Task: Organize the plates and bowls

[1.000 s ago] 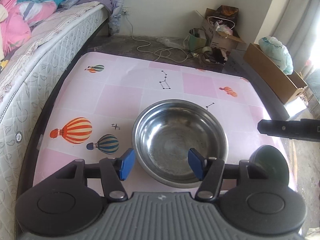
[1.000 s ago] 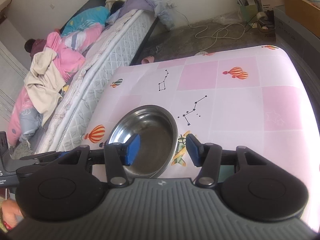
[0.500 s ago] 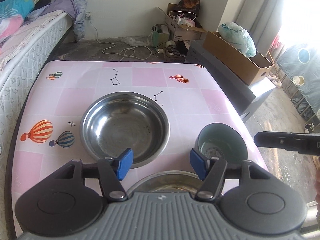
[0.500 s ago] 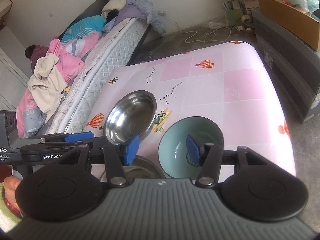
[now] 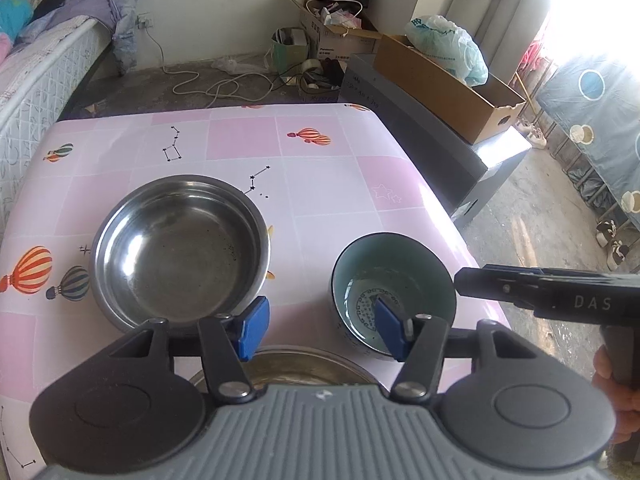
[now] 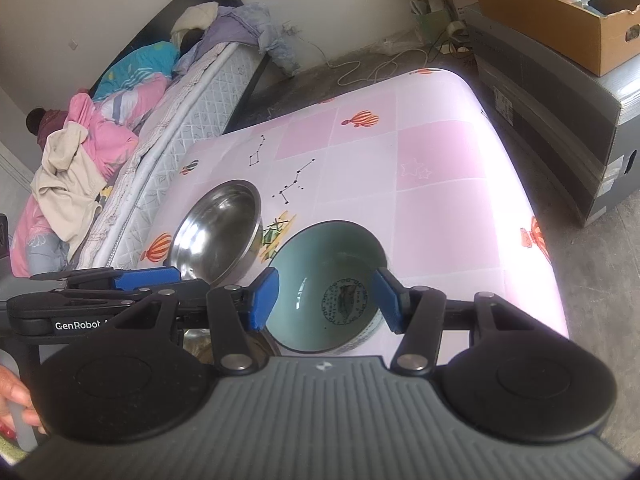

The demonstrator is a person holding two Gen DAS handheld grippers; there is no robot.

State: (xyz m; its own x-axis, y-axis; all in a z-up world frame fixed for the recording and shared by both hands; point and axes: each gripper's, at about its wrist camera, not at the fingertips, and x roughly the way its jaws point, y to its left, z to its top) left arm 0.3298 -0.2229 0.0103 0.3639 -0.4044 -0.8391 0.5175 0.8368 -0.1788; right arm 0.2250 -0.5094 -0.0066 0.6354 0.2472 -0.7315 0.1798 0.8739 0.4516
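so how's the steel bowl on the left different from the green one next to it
The steel bowl is bare grey metal, wide and shallow; the green bowl is glazed, pale green inside, dark outside, narrower and deeper. The steel bowl's bottom is plain; the green bowl's has a round printed pattern. Both stand upright and empty on the pink table.

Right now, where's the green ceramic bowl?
The green ceramic bowl sits near the table's front right edge, right of the large steel bowl, with the right gripper poised above it.
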